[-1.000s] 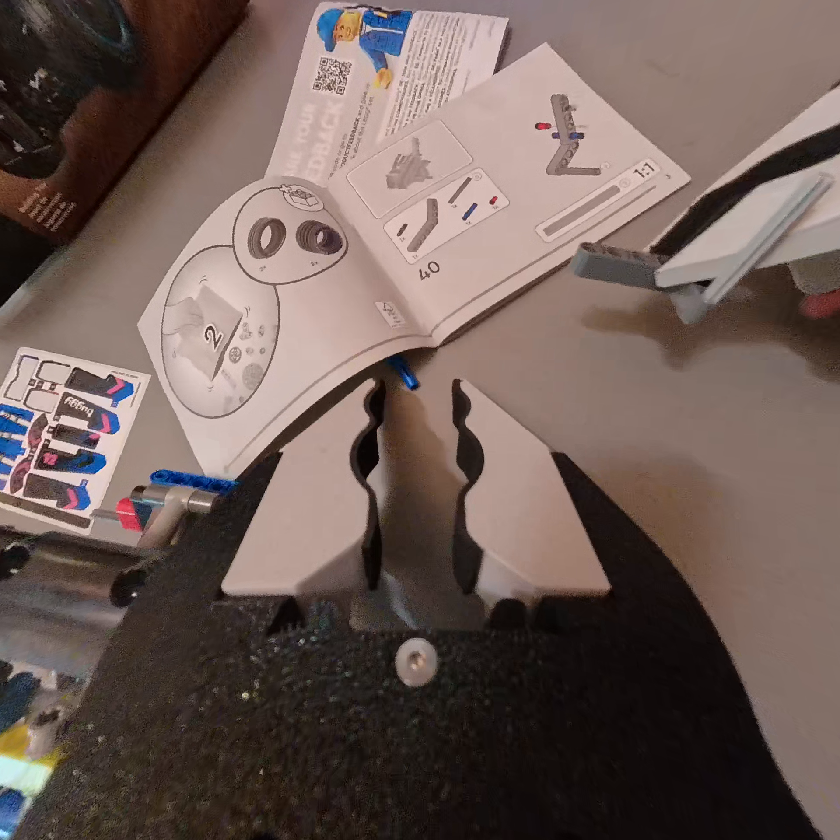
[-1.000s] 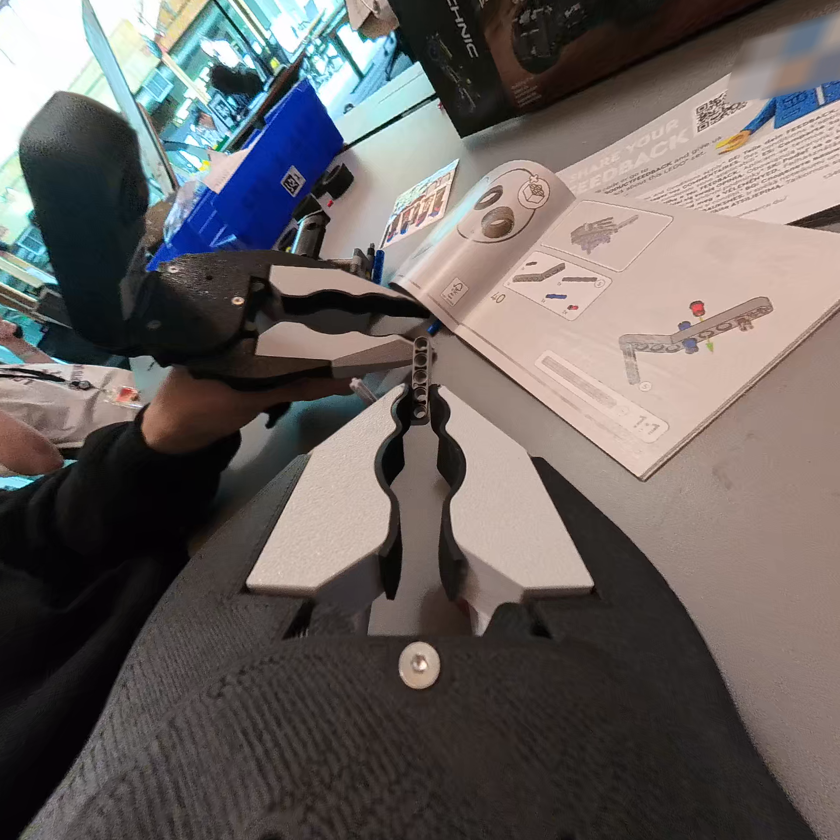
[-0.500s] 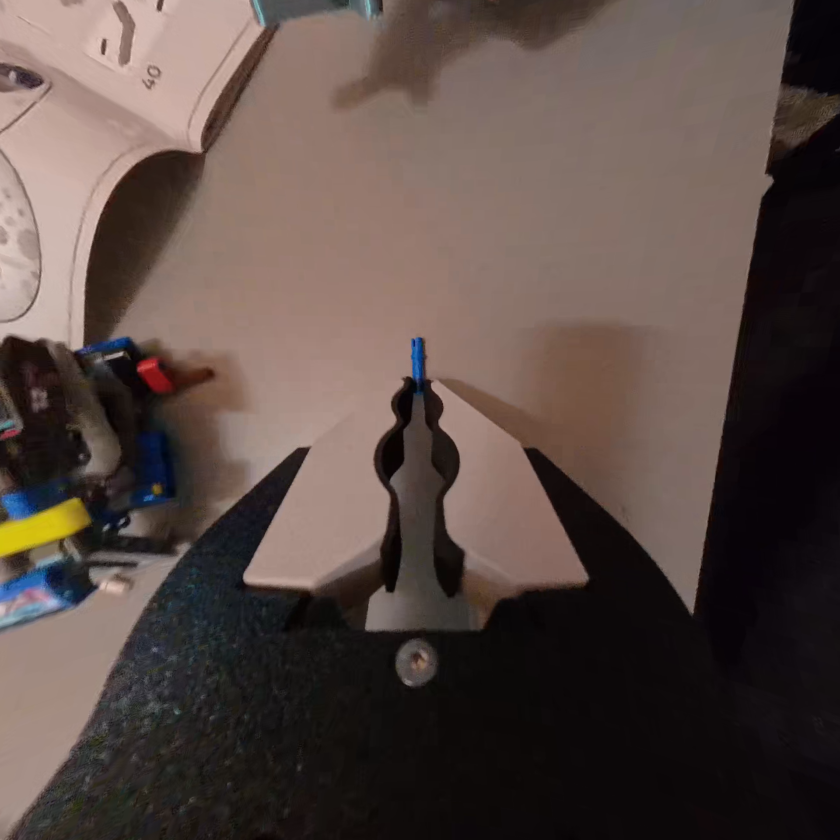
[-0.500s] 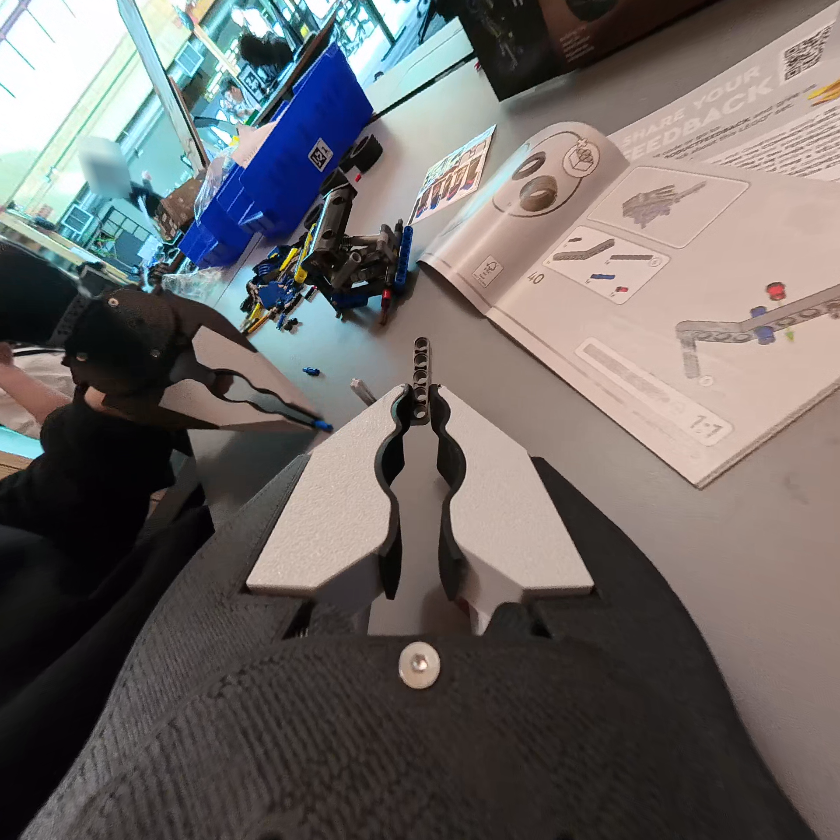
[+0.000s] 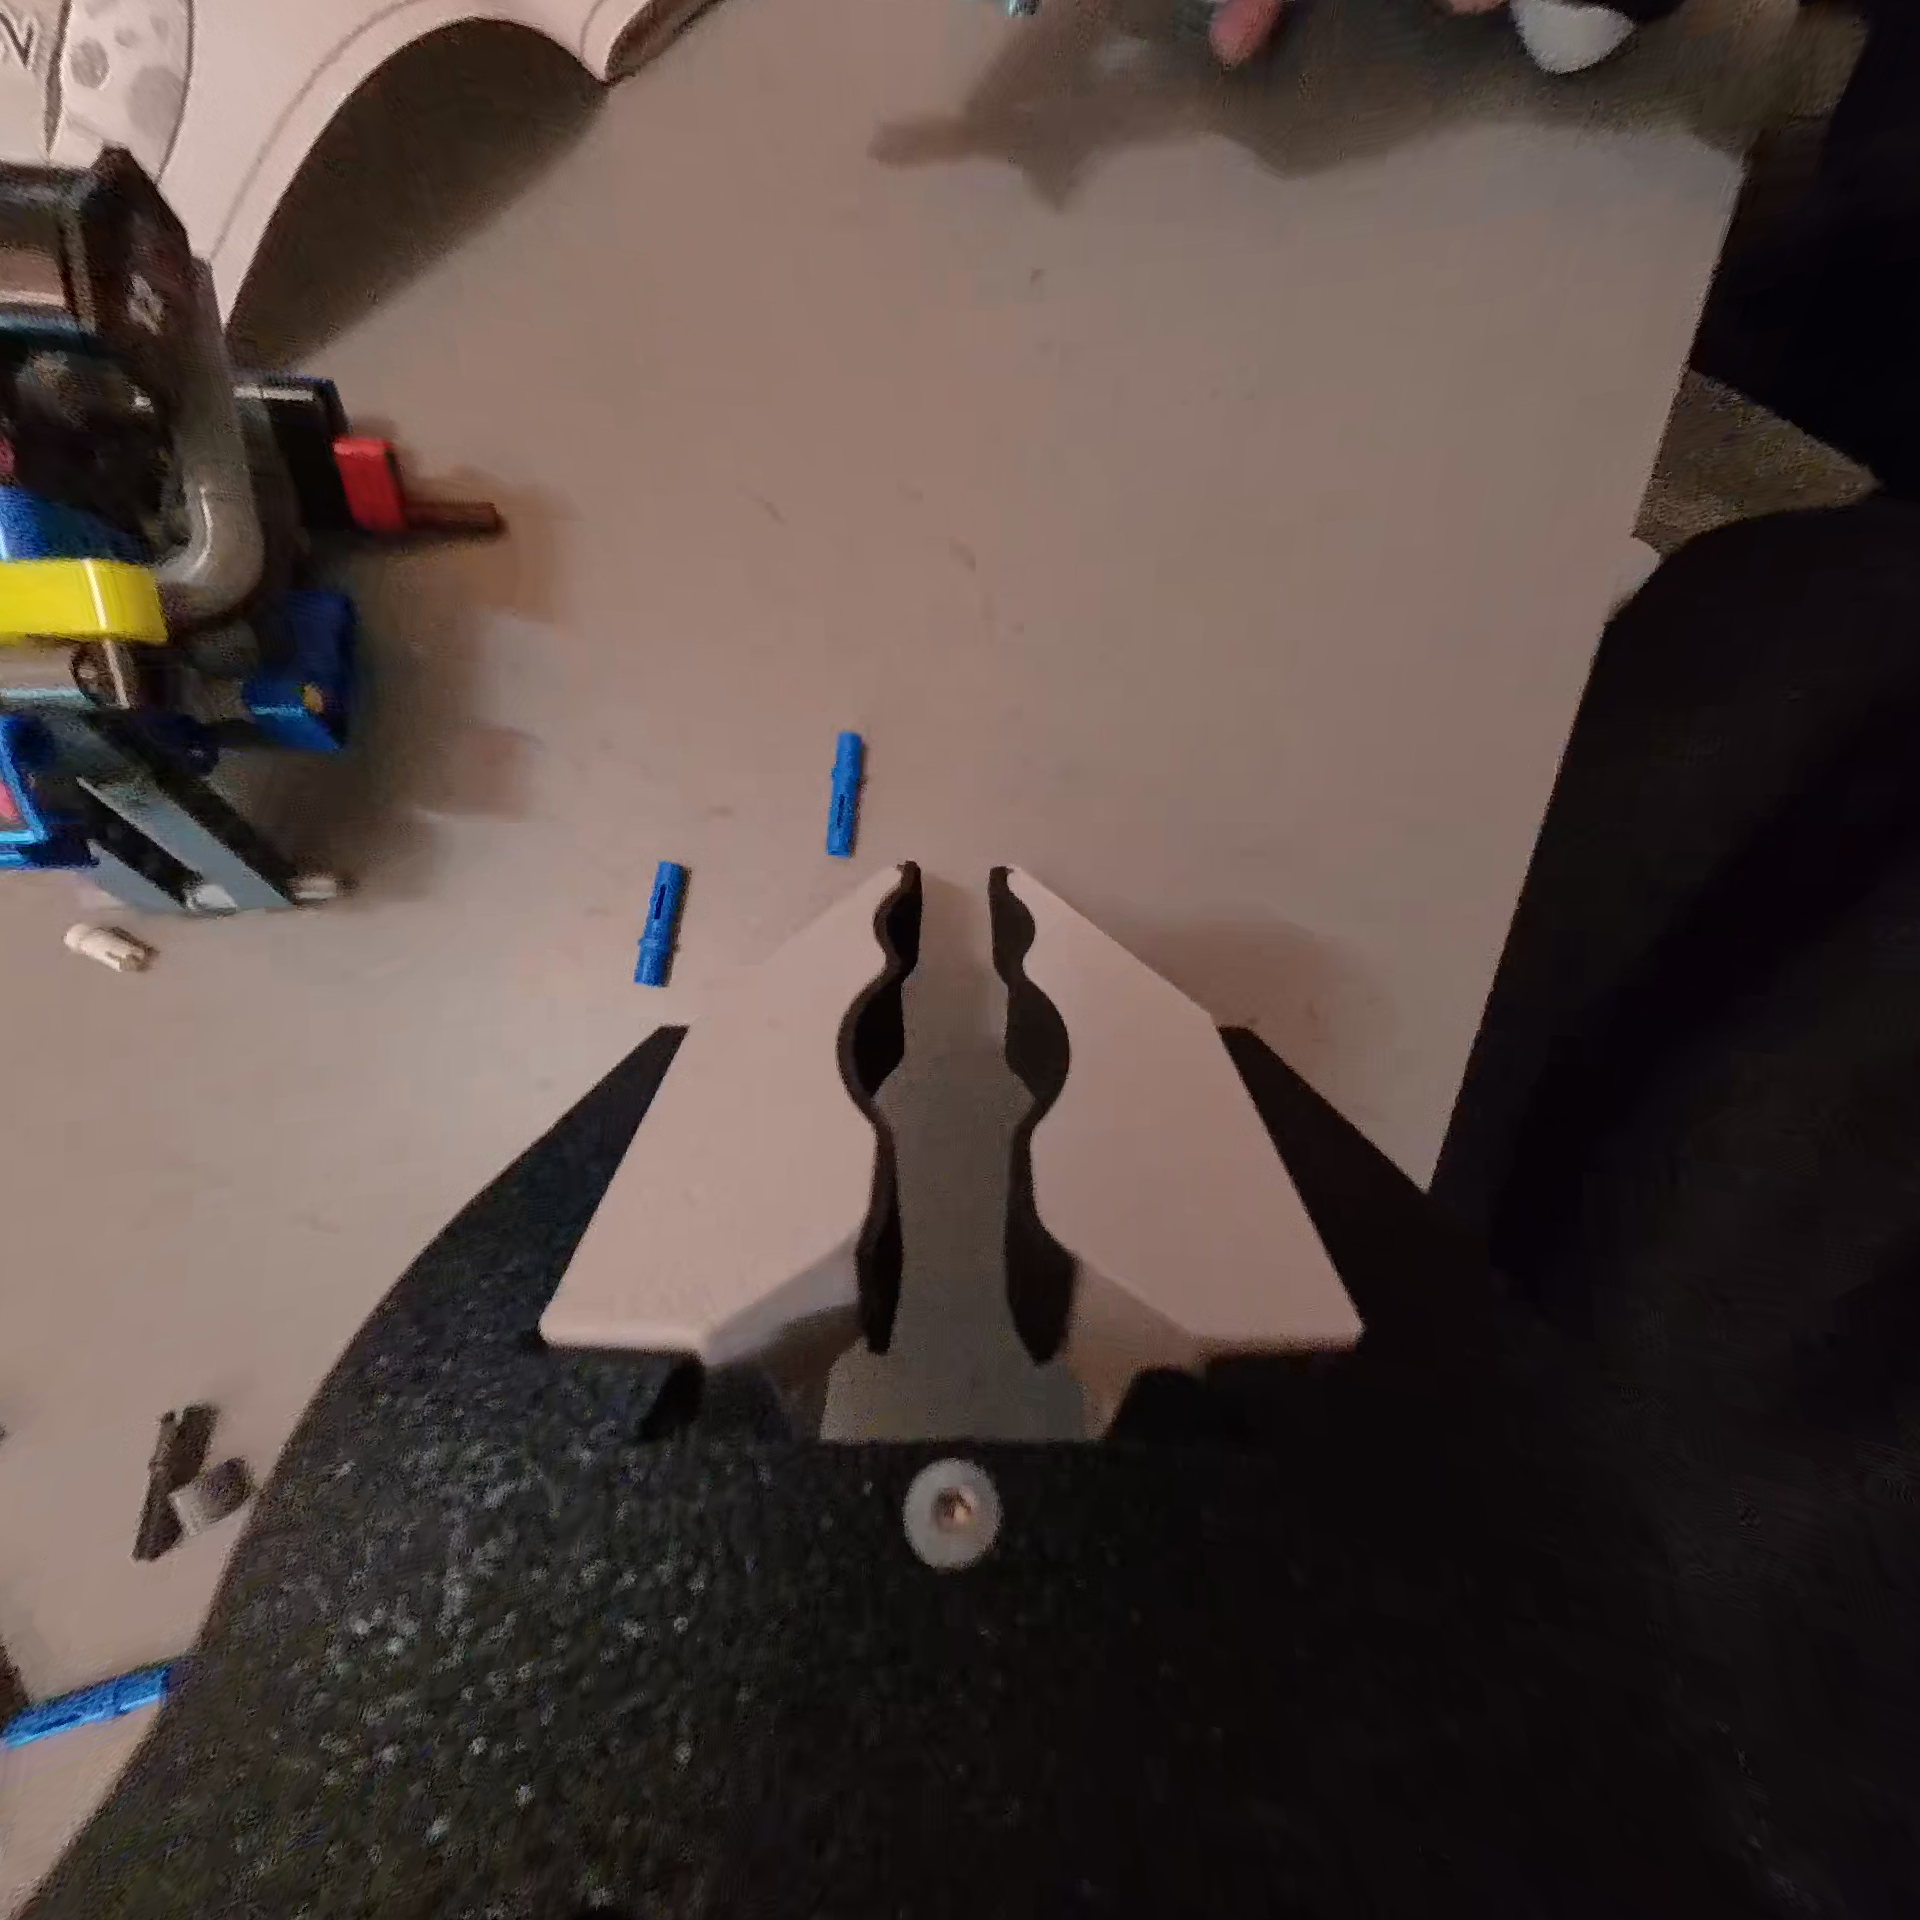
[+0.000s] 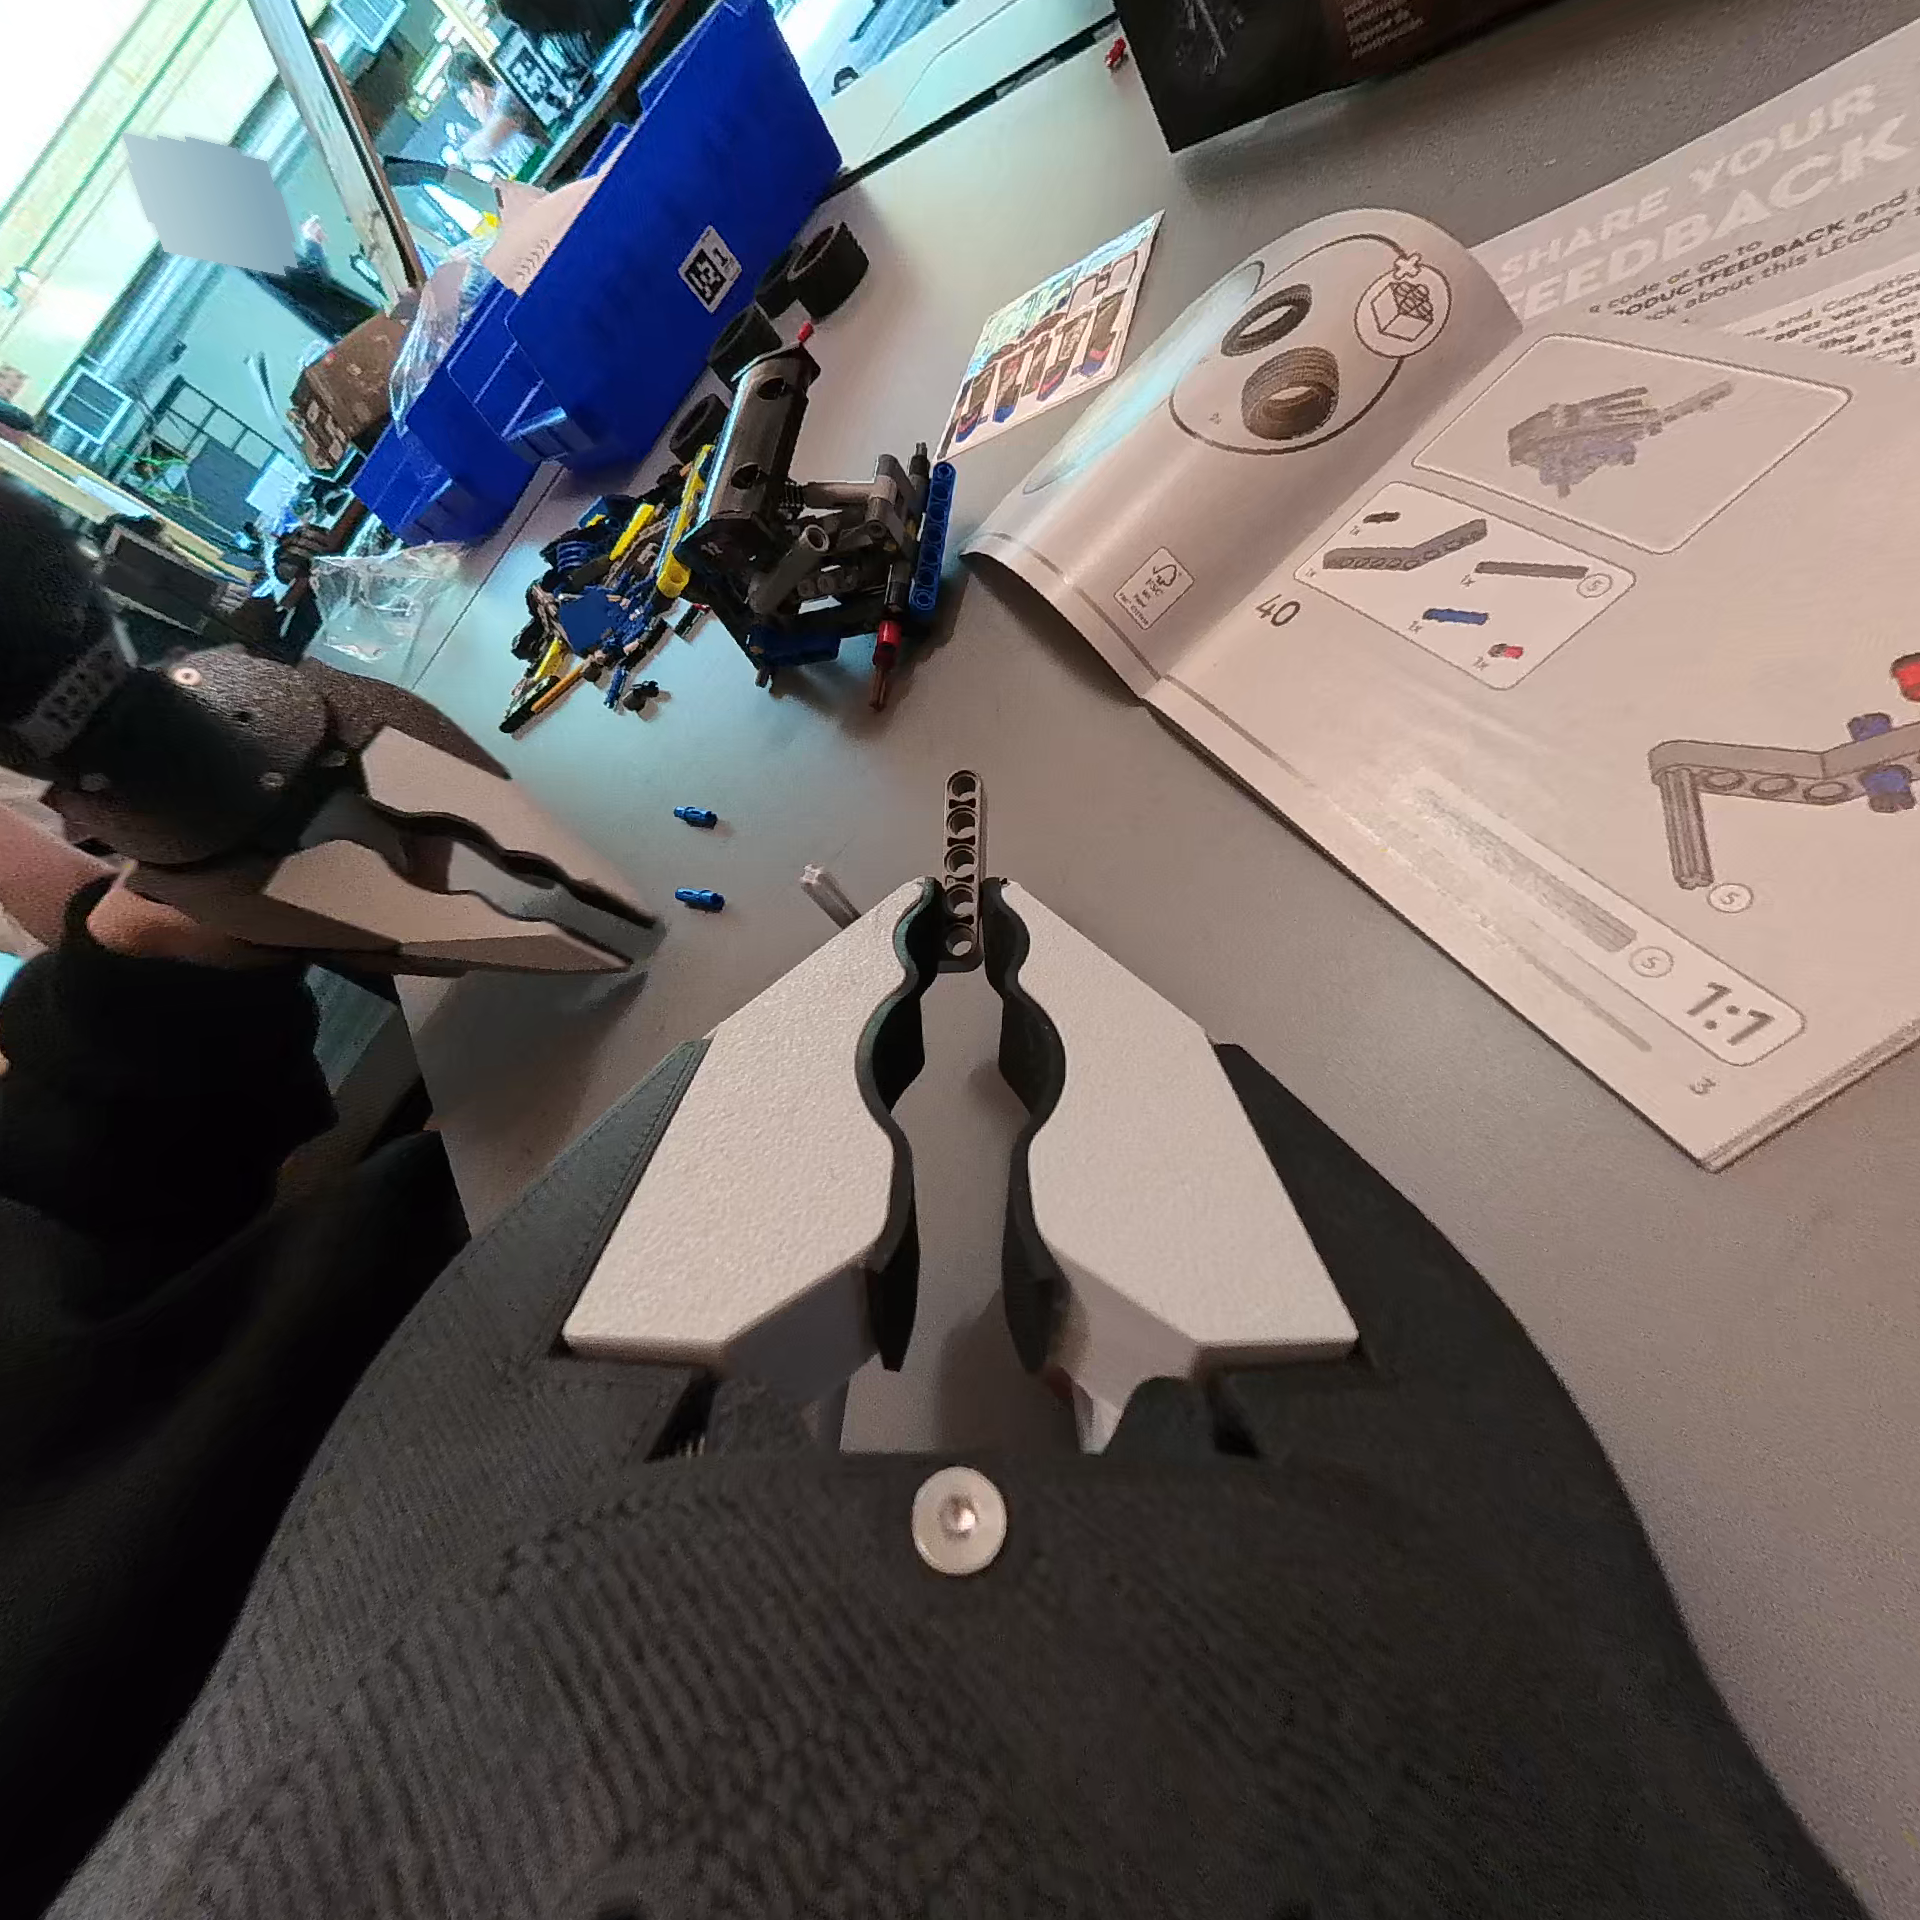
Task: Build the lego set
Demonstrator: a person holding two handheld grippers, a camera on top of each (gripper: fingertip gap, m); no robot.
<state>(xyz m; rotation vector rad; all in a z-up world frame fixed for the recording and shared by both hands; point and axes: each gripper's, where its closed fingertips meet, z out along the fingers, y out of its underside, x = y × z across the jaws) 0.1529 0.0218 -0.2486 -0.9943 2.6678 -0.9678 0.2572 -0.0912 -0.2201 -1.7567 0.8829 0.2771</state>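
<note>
Grey holed beam (image 6: 963,868) pinched at right gripper (image 6: 964,888) tips, lower end clamped, most of its length sticking out past the tips above table (image 6: 1195,1195). Held by the end, probably so the free holes stay clear for pin insertion.

Two blue pins loose on table: near pin (image 5: 845,794) just ahead-left of left gripper (image 5: 953,873) tips, far pin (image 5: 659,924) further left. Neither between the jaws. Left jaws slightly apart, holding nothing, hovering low over table. Likely lining up to grab the near pin; needs small shift left before closing.

Also left of the beam: small white piece (image 6: 826,891) lying just beside right gripper's tip.

Partly built model (image 6: 774,551) beyond the beam, up-left, with loose bits around it. Parked clear of the work zone, presumably waiting for this sub-assembly.

Open instruction booklet (image 6: 1455,582) right of the beam, angled toward the holder for reference. Sticker sheet (image 6: 1055,332) and blue bin (image 6: 623,281) farther back.
</note>
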